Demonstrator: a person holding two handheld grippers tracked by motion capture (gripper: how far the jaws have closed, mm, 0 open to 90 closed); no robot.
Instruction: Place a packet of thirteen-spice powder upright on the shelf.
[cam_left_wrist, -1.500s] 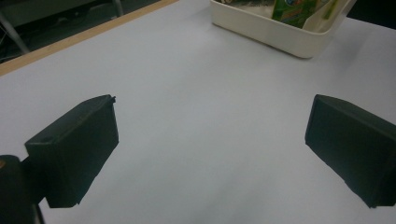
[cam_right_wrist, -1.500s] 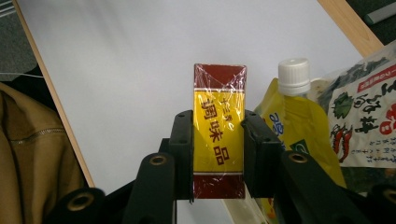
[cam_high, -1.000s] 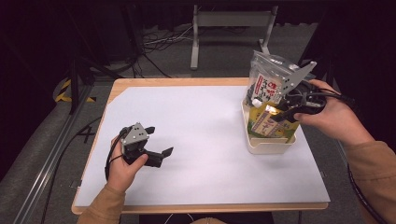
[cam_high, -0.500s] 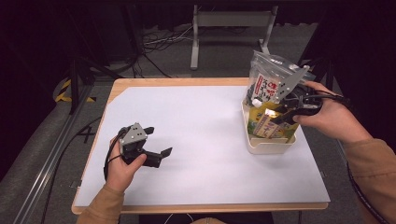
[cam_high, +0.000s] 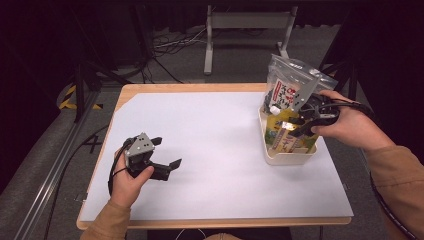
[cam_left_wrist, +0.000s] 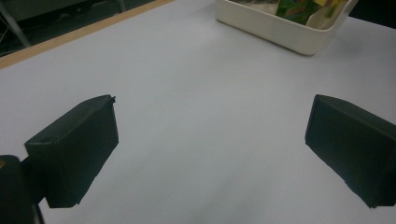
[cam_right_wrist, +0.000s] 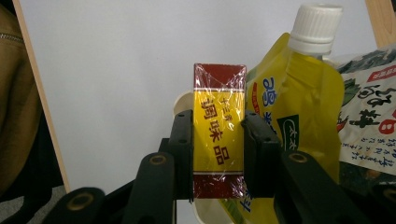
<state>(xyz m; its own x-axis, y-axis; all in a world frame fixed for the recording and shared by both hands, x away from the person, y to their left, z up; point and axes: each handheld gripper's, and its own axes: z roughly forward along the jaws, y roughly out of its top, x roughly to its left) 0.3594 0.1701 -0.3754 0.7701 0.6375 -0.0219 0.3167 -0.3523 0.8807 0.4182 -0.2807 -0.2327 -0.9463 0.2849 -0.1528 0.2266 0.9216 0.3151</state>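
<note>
The right tongs (cam_right_wrist: 218, 140) grip one box (cam_right_wrist: 219, 135), yellow with dark red ends and wrapped in clear film. Both pads press on its long sides, so the jaws stand only partly closed, as wide as the box. The box stands upright between the jaws, above one cream tub (cam_high: 295, 156). Just beside the box, on the far side from the person's sleeve (cam_right_wrist: 18, 93), there is one yellow pouch (cam_right_wrist: 299, 112) with a white screw cap. Beyond the pouch there is one clear bag (cam_high: 292, 87) with dark contents and a printed label. The pouch and the bag stand in the tub, touching each other.

The left tongs (cam_high: 159, 152) rest low over the white table (cam_high: 215, 145), well apart from the tub. Their two jaws are wide open and nothing is between them, only bare table. The tub is far ahead of them.
</note>
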